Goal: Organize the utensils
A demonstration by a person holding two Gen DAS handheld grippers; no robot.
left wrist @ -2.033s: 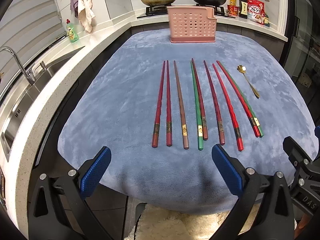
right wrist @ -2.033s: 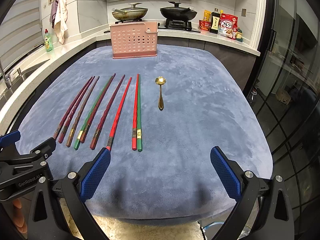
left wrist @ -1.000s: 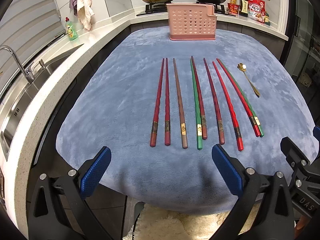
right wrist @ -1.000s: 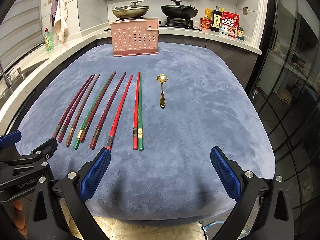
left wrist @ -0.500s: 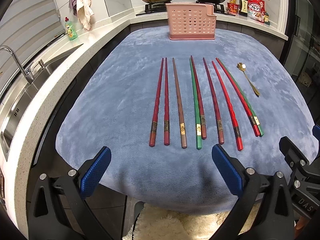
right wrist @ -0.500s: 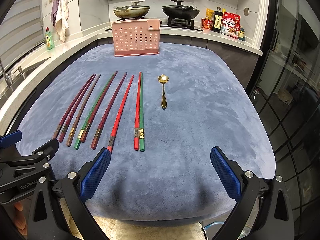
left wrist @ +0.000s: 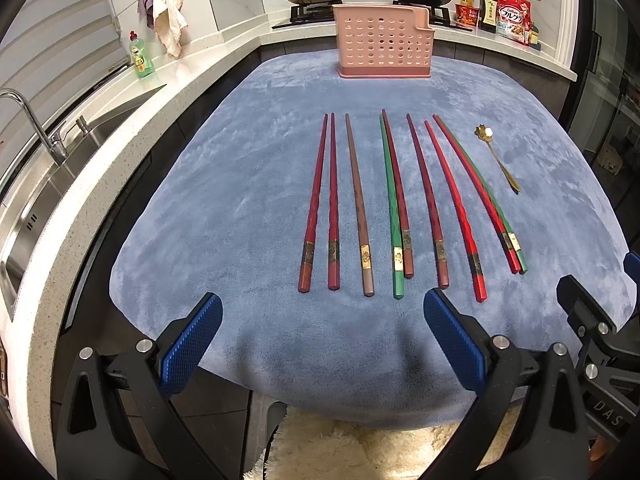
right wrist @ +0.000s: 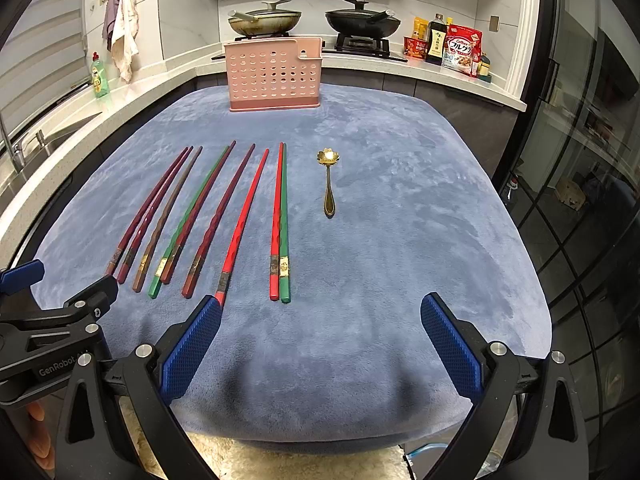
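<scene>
While both grippers hang over the near edge of the blue plush table cover (right wrist: pixel 400 184), we note the left gripper (left wrist: pixel 320 336) and right gripper (right wrist: pixel 320 336) each with jaws wide apart, holding nothing. Nine red, maroon, brown and green lacquered chopsticks (right wrist: pixel 240 216) lie side by side mid-cover, a small gold flower-bowled spoon (right wrist: pixel 329 180) just right of them. A pink perforated plastic utensil holder (right wrist: pixel 274 76) stands upright at the far edge.
</scene>
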